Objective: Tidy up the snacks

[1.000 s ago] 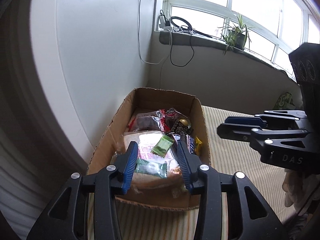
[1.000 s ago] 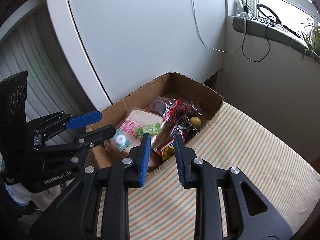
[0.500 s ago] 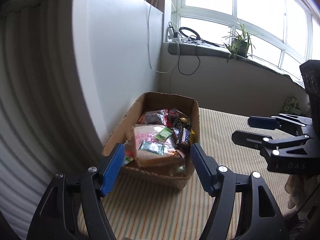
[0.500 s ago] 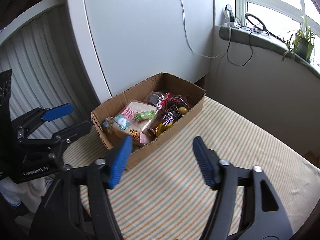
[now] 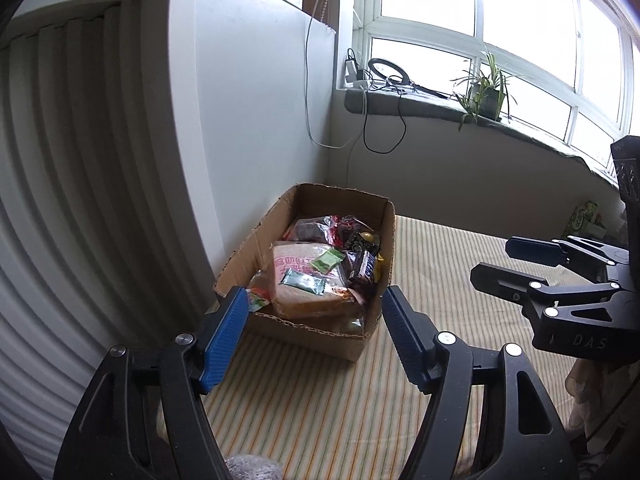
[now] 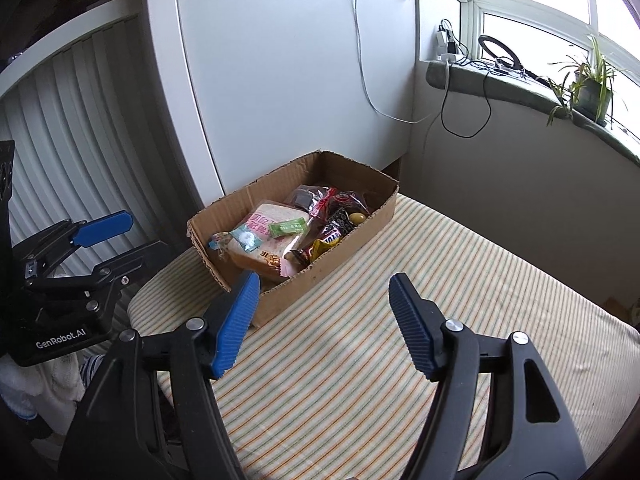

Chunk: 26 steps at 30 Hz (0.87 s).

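A brown cardboard box [image 5: 312, 336] [image 6: 352, 248] stands on the striped cloth, filled with snacks. On top lies a bagged bread loaf [image 5: 304, 276] [image 6: 268, 236] with a small green packet [image 5: 328, 260] [image 6: 286, 227] and a teal packet [image 5: 302, 282] on it. A chocolate bar [image 5: 364, 266] [image 6: 330, 236] and dark wrappers lie further back. My left gripper [image 5: 315, 294] [image 6: 142, 232] hangs open in front of the box's near end, holding nothing. My right gripper [image 6: 325, 278] [image 5: 493, 260] is open too, short of the box's long side, with nothing between its pads.
The striped cloth [image 6: 440, 280] stretches to the right of the box. A white panel [image 6: 280, 100] rises right behind the box, with slatted doors to its left. A window sill holds a potted plant [image 5: 484, 96] and cables. A green carton [image 5: 584, 220] sits far right.
Both grippers have drawn back from the box, which now looks smaller and farther. Both sets of jaws have spread from nearly shut to wide apart. The snacks lie as before.
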Motion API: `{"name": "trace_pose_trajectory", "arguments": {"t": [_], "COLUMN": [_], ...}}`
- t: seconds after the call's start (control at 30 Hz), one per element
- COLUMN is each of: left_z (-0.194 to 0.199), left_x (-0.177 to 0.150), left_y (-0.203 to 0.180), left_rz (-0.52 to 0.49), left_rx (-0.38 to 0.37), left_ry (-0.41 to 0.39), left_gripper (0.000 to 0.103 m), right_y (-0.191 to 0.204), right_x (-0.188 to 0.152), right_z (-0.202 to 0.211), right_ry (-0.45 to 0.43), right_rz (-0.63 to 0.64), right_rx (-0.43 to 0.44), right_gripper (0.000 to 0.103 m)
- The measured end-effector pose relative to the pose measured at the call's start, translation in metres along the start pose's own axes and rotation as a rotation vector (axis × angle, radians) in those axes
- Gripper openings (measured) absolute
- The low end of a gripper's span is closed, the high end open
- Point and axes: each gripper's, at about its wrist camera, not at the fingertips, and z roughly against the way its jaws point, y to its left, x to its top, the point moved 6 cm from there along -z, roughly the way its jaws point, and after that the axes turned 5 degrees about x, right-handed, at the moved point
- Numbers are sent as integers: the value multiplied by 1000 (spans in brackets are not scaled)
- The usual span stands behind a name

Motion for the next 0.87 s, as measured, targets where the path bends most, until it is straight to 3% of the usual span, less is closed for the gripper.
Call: {"name": "trace_pose_trajectory", "arguments": {"t": [0.87], "left_z": [6], "left_x": [2], "left_y": [-16], "left_rz": [-23], "left_rx": [5], "left_ry": [-33], "left_gripper": [69], "right_y": [-15], "right_x": [-8], "right_z": [11], "right_ry": [-11], "right_rz": [-28], "right_rx": [-18], "right_gripper": [70]}}
